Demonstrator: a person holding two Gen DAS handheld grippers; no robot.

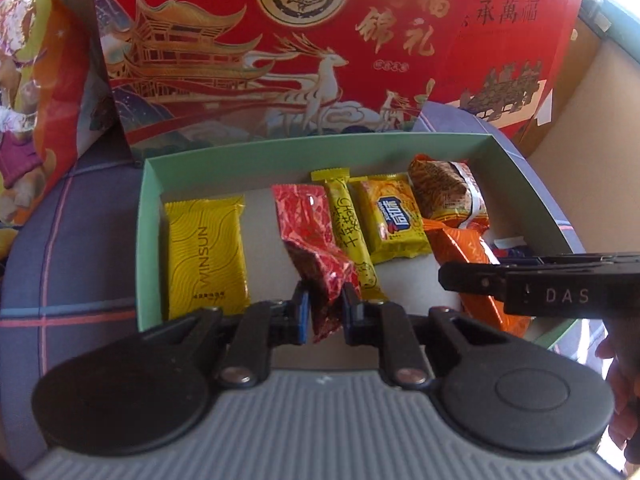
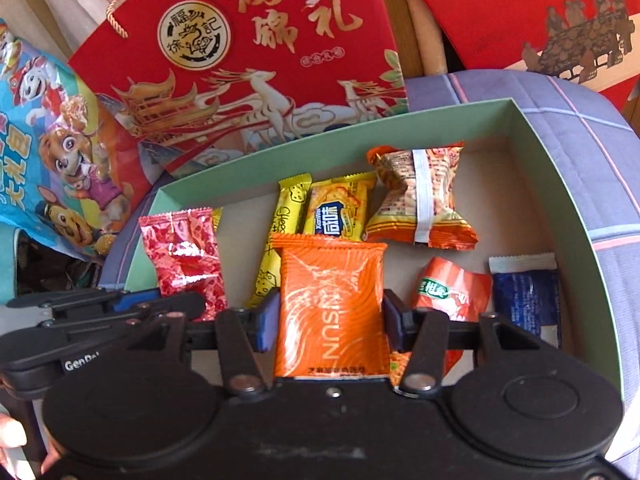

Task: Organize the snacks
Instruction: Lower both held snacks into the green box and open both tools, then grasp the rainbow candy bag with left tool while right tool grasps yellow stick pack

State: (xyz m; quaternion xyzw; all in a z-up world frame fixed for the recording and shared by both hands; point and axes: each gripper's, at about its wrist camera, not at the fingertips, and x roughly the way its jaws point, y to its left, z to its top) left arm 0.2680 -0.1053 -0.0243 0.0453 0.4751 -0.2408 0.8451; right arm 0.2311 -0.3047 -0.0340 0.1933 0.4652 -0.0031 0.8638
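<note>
the left gripper is pinching a red crinkled snack packet between its closed fingers, holding it over the green box. the right gripper is clamping an orange winsun packet between its fingers, also above the box. lying inside are a yellow winsun packet, a cheese stick, a yellow cracker pack and a dark blue sachet. a red gift bag is standing behind the box.

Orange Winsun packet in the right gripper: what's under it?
The orange Winsun packet, clamped in the right gripper, overlaps the yellow cheese stick and the yellow biscuit packet. Whatever lies directly beneath it is hidden.
</note>
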